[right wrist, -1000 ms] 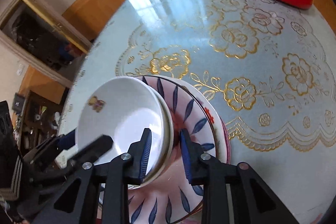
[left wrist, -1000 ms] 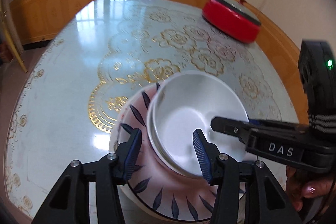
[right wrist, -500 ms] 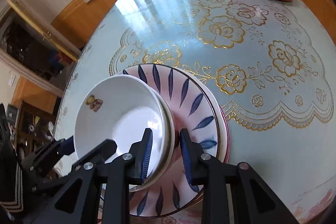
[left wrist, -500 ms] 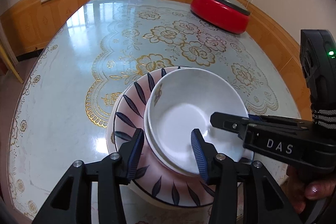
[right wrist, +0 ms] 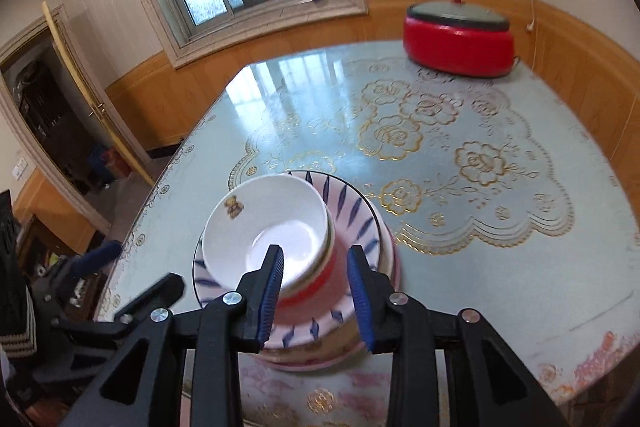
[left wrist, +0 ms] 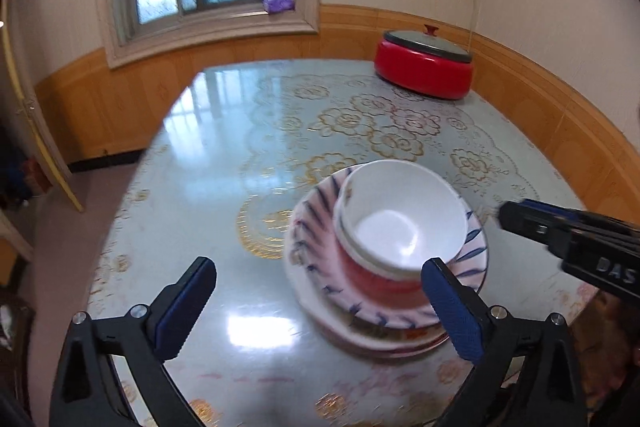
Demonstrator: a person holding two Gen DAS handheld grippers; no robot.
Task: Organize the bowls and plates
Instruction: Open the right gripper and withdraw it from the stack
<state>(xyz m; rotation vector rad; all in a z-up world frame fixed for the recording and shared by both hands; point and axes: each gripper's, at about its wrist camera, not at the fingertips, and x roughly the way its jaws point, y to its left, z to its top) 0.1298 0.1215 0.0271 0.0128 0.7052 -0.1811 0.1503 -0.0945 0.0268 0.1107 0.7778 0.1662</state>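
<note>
A stack of white bowls [left wrist: 400, 223] sits on a pink plate with blue leaf marks [left wrist: 316, 247], itself on more plates near the table's front edge. The same stack [right wrist: 264, 227] shows in the right wrist view on the leaf plate [right wrist: 352, 211]. My left gripper [left wrist: 316, 303] is open wide and empty, drawn back in front of the stack. My right gripper [right wrist: 316, 283] is open, its jaws just short of the bowls' near side and apart from them. The right gripper also shows at the right in the left wrist view [left wrist: 560, 231].
A red lidded cooker [left wrist: 424, 67] stands at the table's far right, also in the right wrist view [right wrist: 460, 35]. The glass-topped table [right wrist: 500, 187] has a gold flower cloth. A window and wood-panelled wall lie behind; a doorway is at the left.
Both grippers have let go of the bowls, opened and drawn back and up from the stack. The bowls stay on the leaf plate.
</note>
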